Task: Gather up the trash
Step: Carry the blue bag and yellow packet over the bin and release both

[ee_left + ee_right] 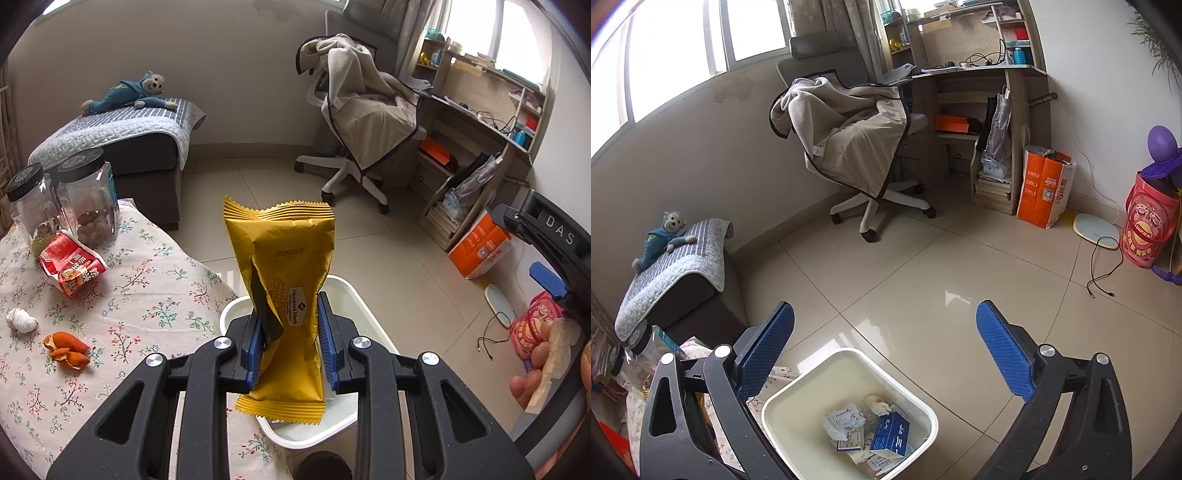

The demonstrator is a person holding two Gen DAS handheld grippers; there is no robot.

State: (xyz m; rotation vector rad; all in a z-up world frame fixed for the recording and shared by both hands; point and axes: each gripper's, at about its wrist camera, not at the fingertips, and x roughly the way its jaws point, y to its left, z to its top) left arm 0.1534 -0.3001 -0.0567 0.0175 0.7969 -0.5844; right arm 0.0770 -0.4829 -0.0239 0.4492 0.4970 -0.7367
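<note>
The yellow wrapper [284, 295], printed "Member's Mark", stands upright, pinched in the left gripper [291, 343] above the white bin [923, 406]. The bin holds crumpled paper [846, 419] and a blue box [892, 434]. The right gripper [884, 347] gapes wide, holding nothing.

Floral-clothed table [155, 295]: jars [88, 195], wrapper [70, 266], peel [66, 349].

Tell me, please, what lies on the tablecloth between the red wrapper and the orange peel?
In the left wrist view, a crumpled white tissue lies between the red wrapper and the orange peel, slightly left of both; otherwise only floral tablecloth shows there.
</note>
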